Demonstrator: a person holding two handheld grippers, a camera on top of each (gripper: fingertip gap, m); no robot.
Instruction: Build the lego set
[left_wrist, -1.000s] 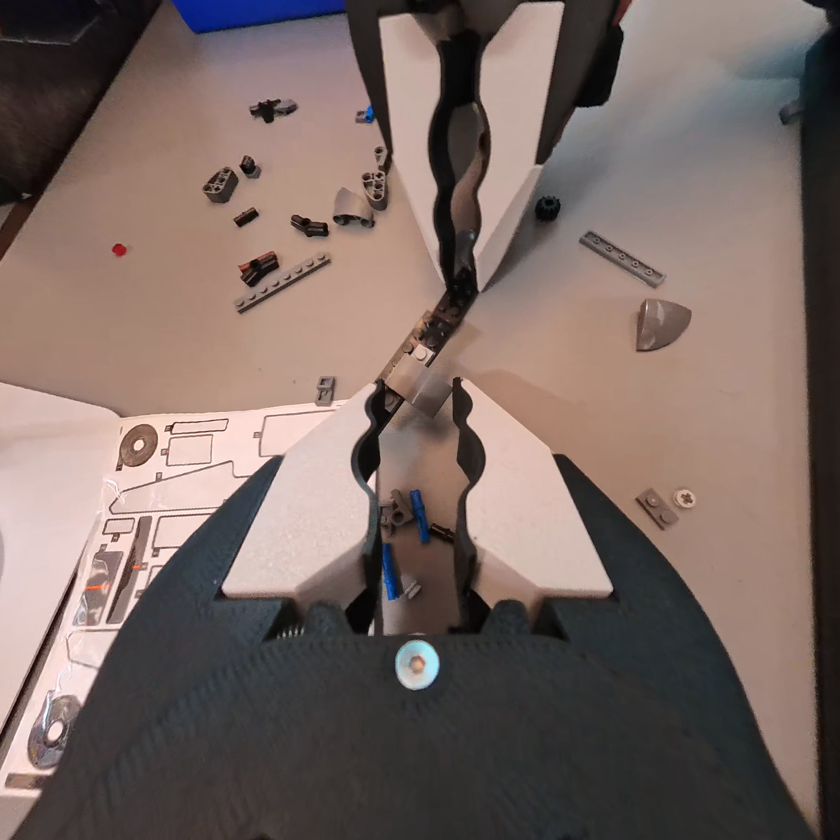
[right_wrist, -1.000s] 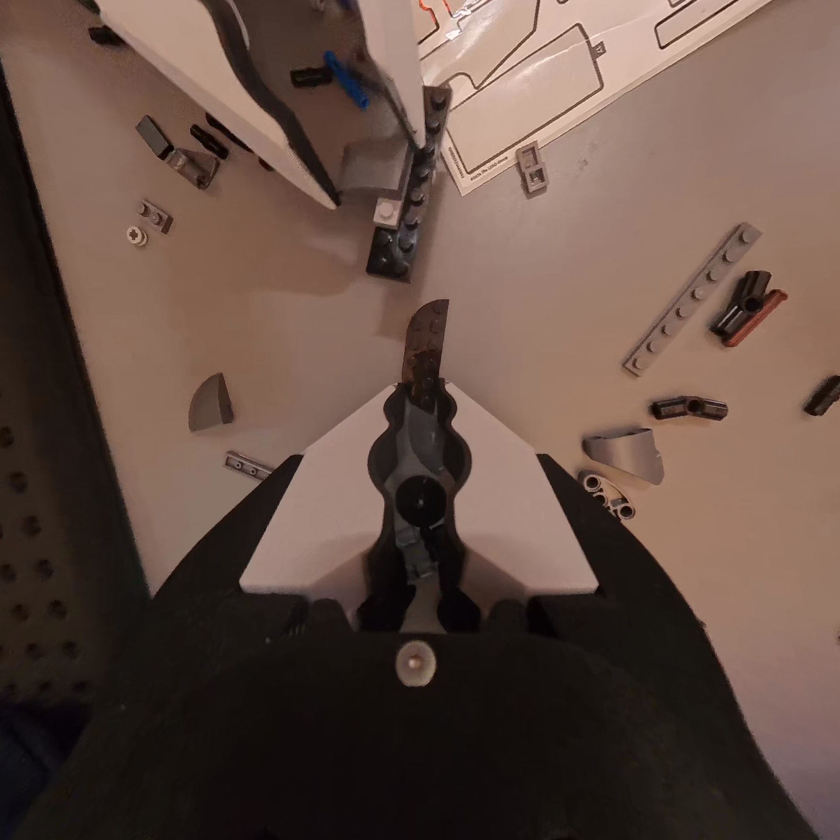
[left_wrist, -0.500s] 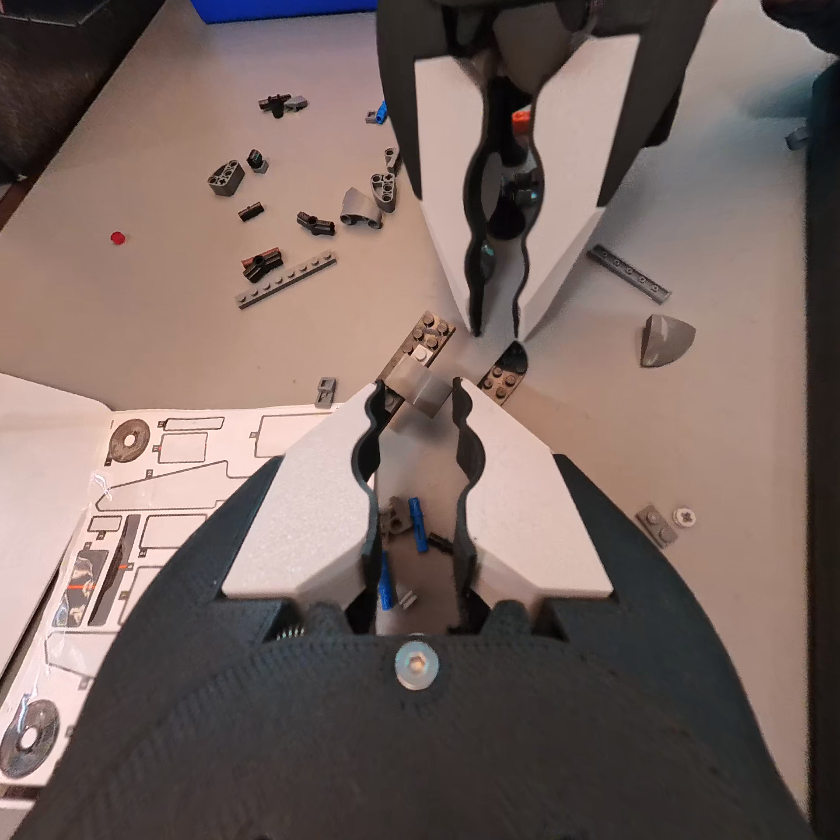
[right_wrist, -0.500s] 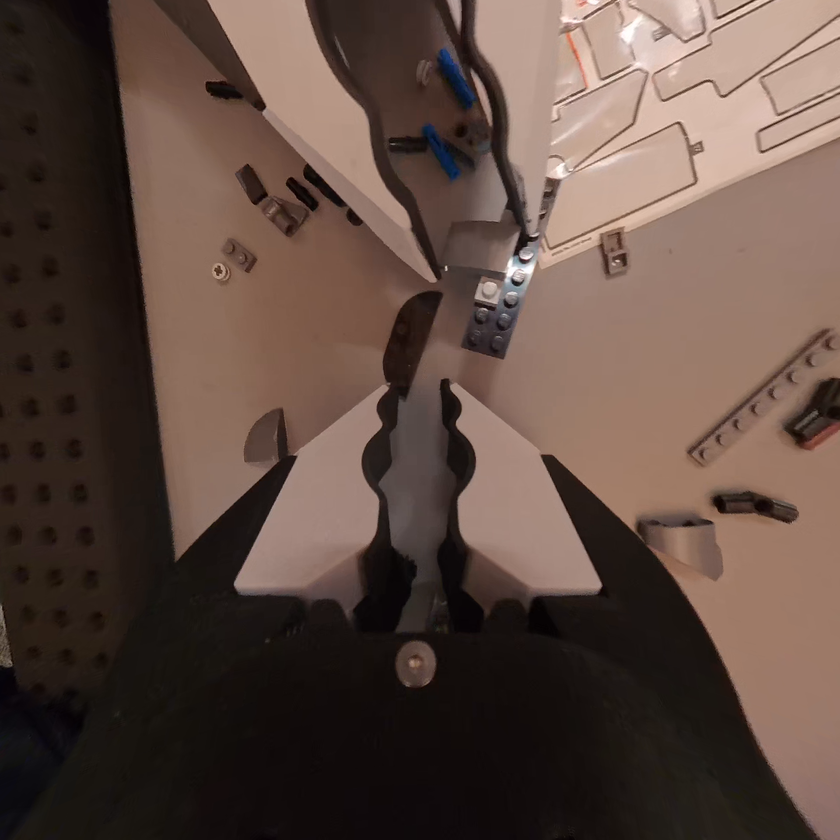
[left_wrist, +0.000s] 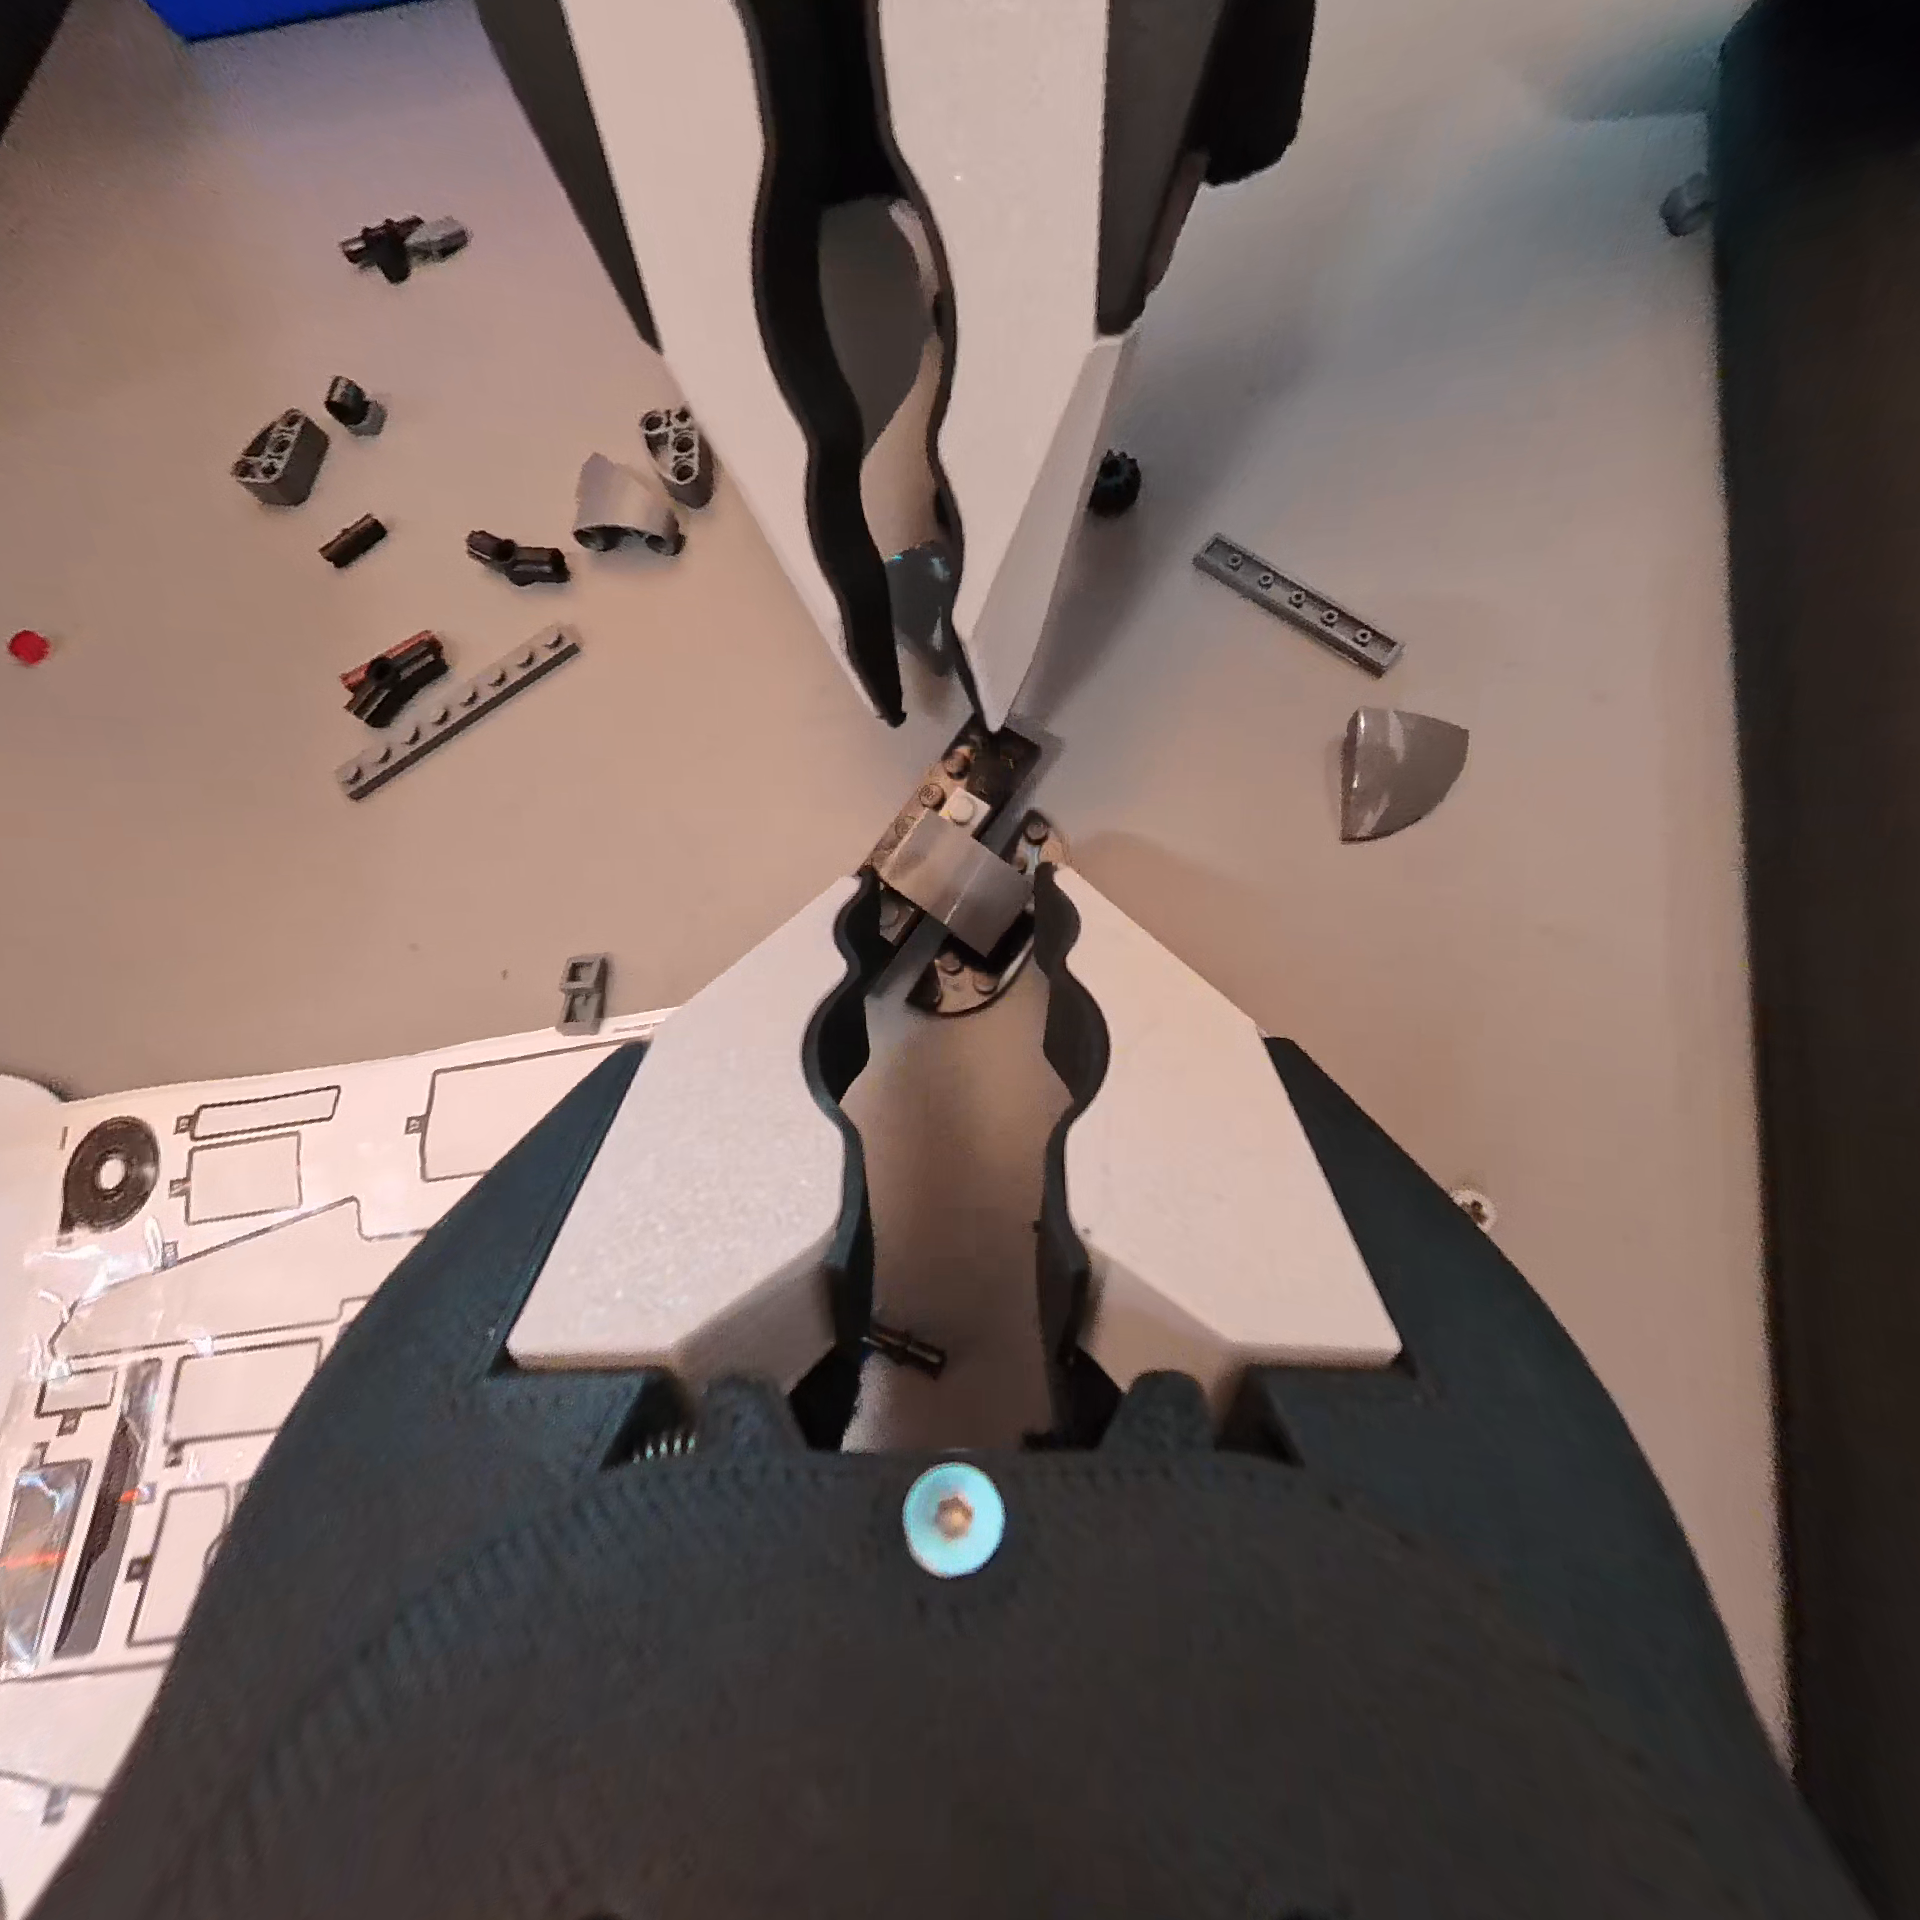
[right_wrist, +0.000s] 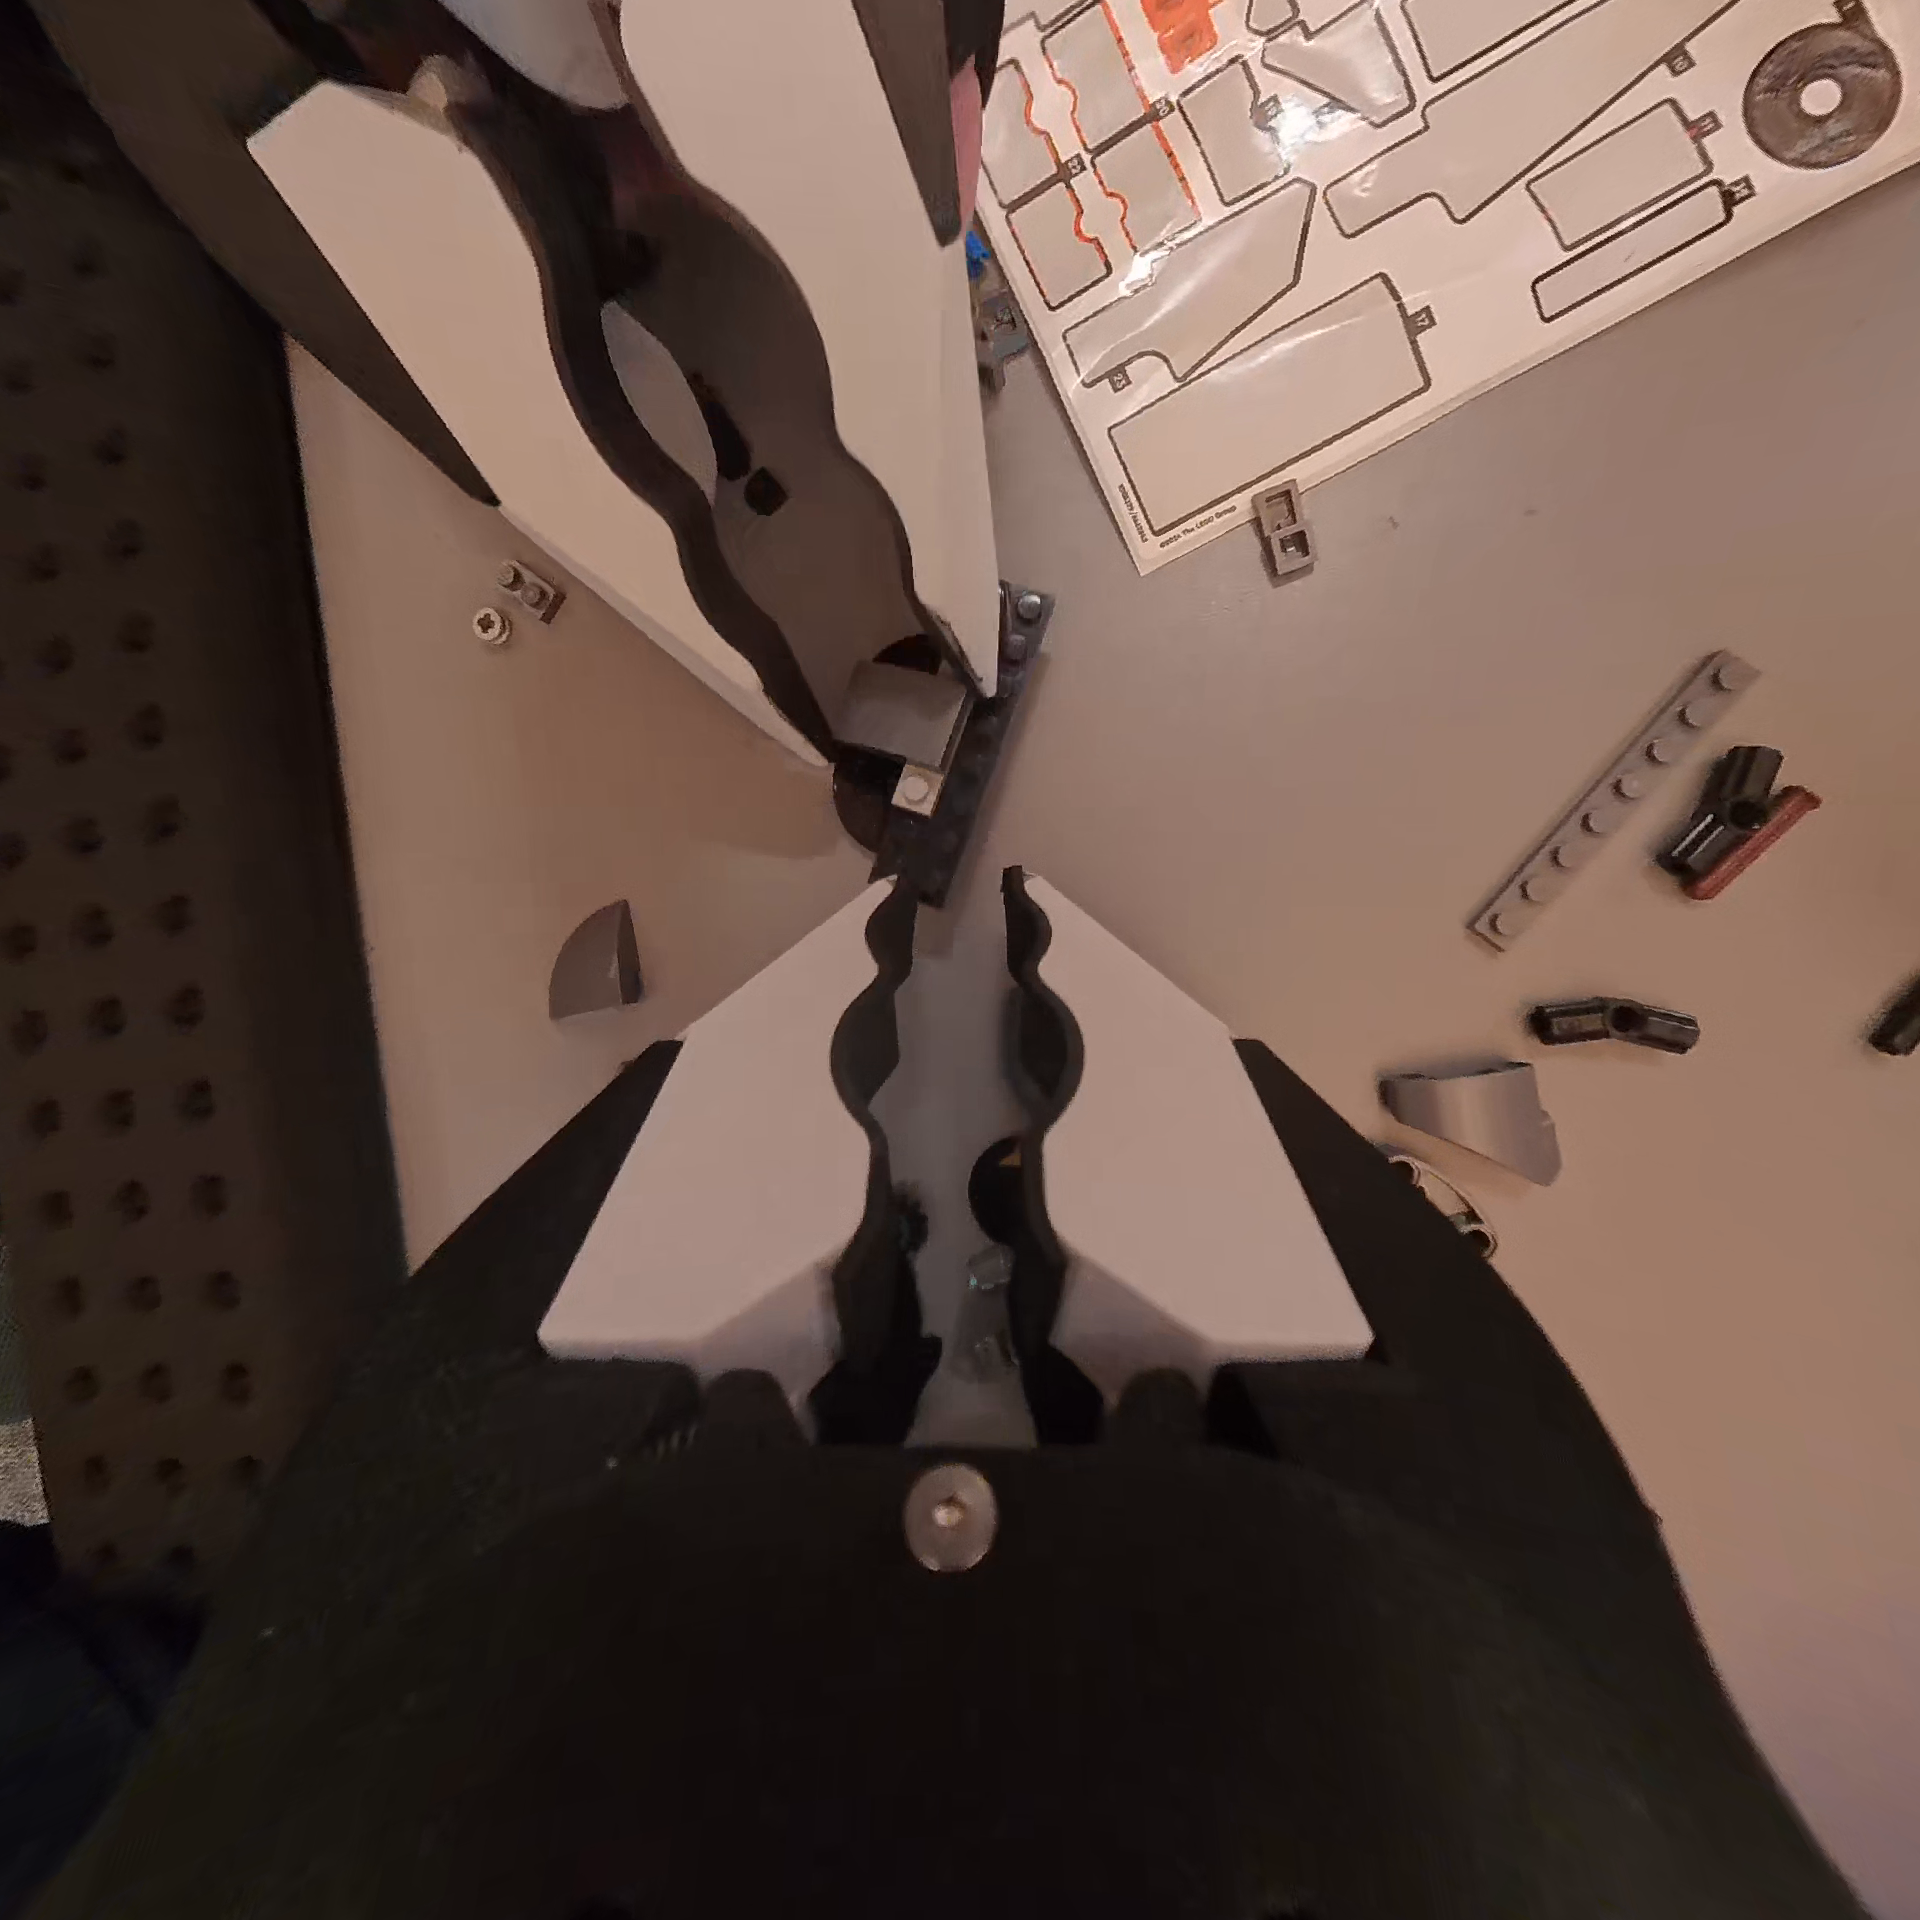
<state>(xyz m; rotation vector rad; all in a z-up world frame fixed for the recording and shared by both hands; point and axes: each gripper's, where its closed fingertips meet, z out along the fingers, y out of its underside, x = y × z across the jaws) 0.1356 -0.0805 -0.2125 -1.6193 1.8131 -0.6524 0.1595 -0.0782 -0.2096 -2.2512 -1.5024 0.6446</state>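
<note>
Your left gripper (left_wrist: 948, 883) is closed on the small assembly (left_wrist: 961, 821), its fingertips pinching the grey sloped brick (left_wrist: 956, 871) that sits on a long black plate with a light grey stud piece beside it; the assembly is at the middle of the grey table (left_wrist: 1351, 987), between the two grippers, though whether it rests on the surface or is lifted off it cannot be told; a black rounded plate (left_wrist: 971, 977) lies partly under the assembly, just inside your left fingertips; your right gripper (right_wrist: 951, 883) stands with its jaws parted and nothing between them, its left fingertip touching or just beside the near end of the black plate; the sticker sheet (right_wrist: 1403, 239) lies at the table's edge beside your left gripper, with a small grey clip piece (right_wrist: 1286, 532) just off its corner; a long grey plate (right_wrist: 1616, 800) and a black and dark red connector (right_wrist: 1730, 831) lie together well apart from the assembly; a grey quarter-round piece (left_wrist: 1397, 771) sits alone on the other side, near a shorter grey plate (left_wrist: 1299, 608).
</note>
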